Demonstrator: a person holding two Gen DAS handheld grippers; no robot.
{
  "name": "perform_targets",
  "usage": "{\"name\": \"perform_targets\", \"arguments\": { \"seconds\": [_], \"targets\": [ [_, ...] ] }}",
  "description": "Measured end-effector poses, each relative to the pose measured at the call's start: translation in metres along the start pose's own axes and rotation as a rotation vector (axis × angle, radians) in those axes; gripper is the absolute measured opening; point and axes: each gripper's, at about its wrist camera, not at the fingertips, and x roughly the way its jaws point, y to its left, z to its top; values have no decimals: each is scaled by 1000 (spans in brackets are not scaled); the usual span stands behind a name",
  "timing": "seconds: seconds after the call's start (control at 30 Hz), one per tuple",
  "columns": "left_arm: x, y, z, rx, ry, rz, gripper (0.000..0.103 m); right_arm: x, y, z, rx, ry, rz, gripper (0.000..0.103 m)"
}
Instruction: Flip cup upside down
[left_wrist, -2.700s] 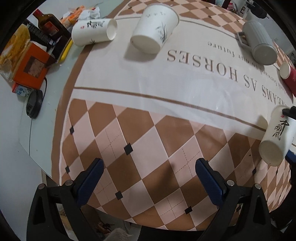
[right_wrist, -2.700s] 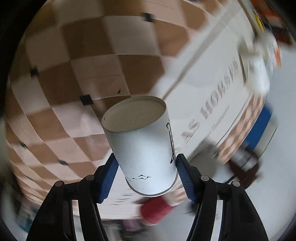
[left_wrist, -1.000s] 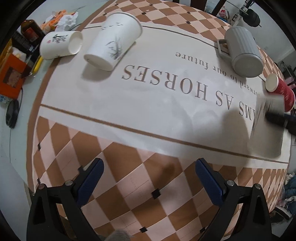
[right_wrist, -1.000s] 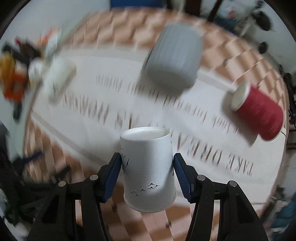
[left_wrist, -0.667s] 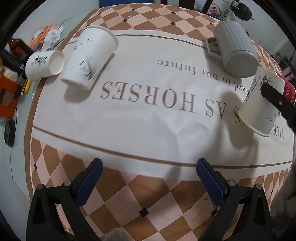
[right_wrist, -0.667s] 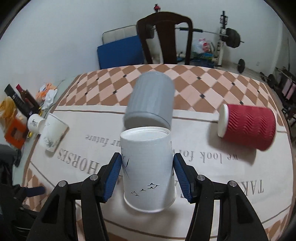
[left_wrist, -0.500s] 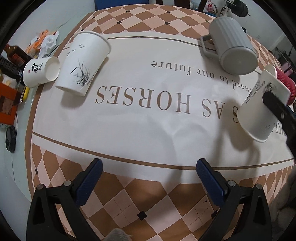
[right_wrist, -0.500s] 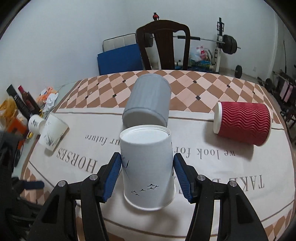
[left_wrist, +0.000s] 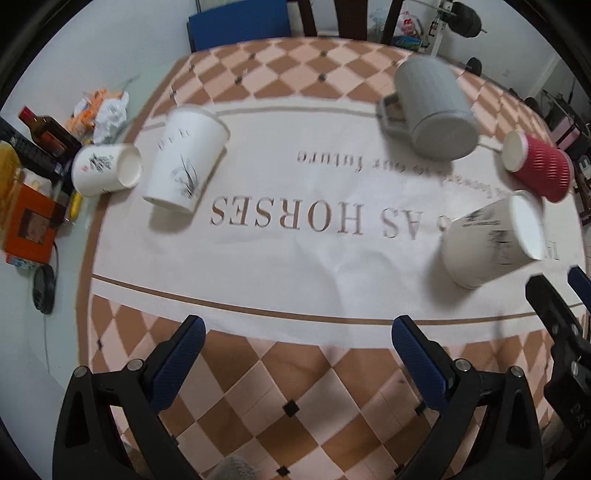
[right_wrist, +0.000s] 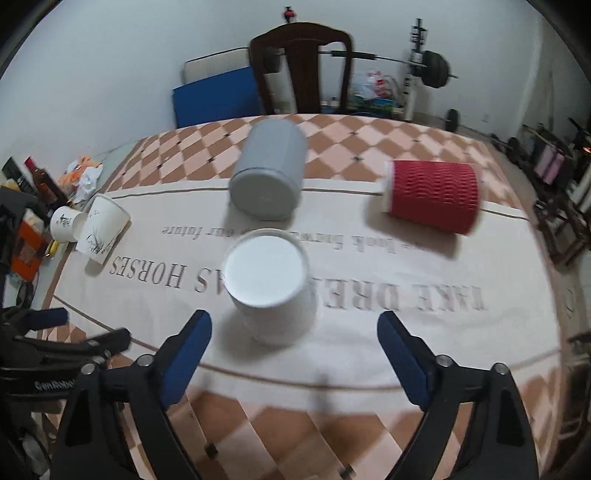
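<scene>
A white paper cup (right_wrist: 271, 288) with black ink print stands upside down on the lettered cloth, its flat base facing up. It also shows in the left wrist view (left_wrist: 491, 238), at the right. My right gripper (right_wrist: 294, 350) is open and empty, just behind the cup and not touching it. Its finger (left_wrist: 554, 314) shows at the right edge of the left wrist view. My left gripper (left_wrist: 295, 354) is open and empty over the checkered near edge of the cloth.
A grey ribbed mug (right_wrist: 267, 173) and a red ribbed cup (right_wrist: 432, 195) stand beyond the white cup. Two more white cups (left_wrist: 183, 168) (left_wrist: 105, 168) sit at the left. Bottles and an orange box (left_wrist: 27, 221) crowd the left table edge. A chair (right_wrist: 301, 74) stands behind.
My right gripper has opened and let go of the white cup, which now stands base up on the cloth. The gripper has drawn back. My left gripper shifted slightly.
</scene>
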Motion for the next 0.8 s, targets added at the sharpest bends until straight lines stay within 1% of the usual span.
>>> {"name": "perform_targets", "arguments": {
  "seconds": [0.07,0.1,0.2,0.23,0.27,0.33,0.37,0.4,0.57,0.67,0.7,0.8],
  "targets": [
    [-20,-3,-4,6,-22,-3,103,-20,-4,-2,11,9,-34,102],
    [-31,-2,-5,8,-37,-5,103,-33,-7,-2,15,12,-65,102],
    [-59,1,-1,18,-80,-10,103,-75,-15,-1,36,12,-121,102],
    [-72,1,-2,20,-97,-15,103,-89,-18,0,51,11,-123,102],
    [-91,-1,-5,24,-120,-22,103,-103,-20,1,60,20,-142,102],
    [-110,3,-3,34,-150,-35,103,-132,-25,2,86,17,-150,102],
    [-127,1,-6,40,-171,-34,103,-142,-26,3,90,19,-161,102],
    [-136,0,-8,43,-186,-36,103,-158,-27,4,95,20,-172,102],
    [-204,-4,-20,54,-280,-67,103,-224,-23,9,108,18,-217,102],
    [-232,-2,-26,48,-317,-78,103,-261,-19,12,111,-5,-228,102],
    [-241,-1,-28,44,-326,-81,103,-271,-17,13,105,15,-227,102],
    [-260,4,-32,36,-347,-91,103,-302,-12,18,109,-14,-235,102]
  ]
}}
